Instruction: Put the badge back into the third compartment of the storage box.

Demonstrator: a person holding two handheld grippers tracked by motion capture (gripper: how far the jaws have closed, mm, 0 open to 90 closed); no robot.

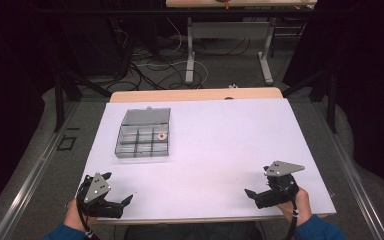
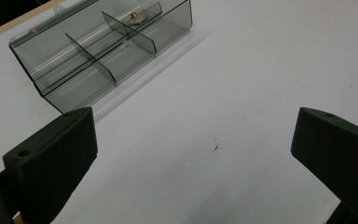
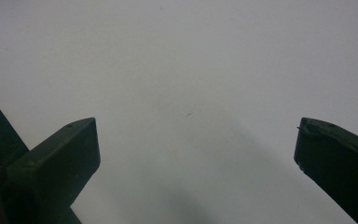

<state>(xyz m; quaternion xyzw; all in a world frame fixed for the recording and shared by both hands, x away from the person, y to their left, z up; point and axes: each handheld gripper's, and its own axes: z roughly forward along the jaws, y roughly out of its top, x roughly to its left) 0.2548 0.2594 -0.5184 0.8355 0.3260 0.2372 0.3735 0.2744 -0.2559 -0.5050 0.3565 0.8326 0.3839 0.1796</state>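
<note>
A clear grey compartment box (image 1: pixel 143 135) lies on the white table (image 1: pixel 220 135) at the left of its middle, with its lid (image 1: pixel 146 116) folded back flat behind it. One small round tan piece (image 1: pixel 161 135) sits in a right-hand compartment. My left gripper (image 1: pixel 117 187) is near the table's front left corner, open and holding nothing, a short way in front of the box. The left gripper view has the box (image 2: pixel 102 46) and the piece (image 2: pixel 137 16) ahead of the spread jaws (image 2: pixel 193 140). My right gripper (image 1: pixel 258 181) rests open at the front right, over bare table (image 3: pixel 196 144).
Beyond the table's wooden far edge (image 1: pixel 195 94) the floor holds cables and the legs of another table (image 1: pixel 190 55). Dark frame posts (image 1: pixel 57 95) stand at both sides. The person's hands and blue sleeves (image 1: pixel 62 232) come in at the bottom.
</note>
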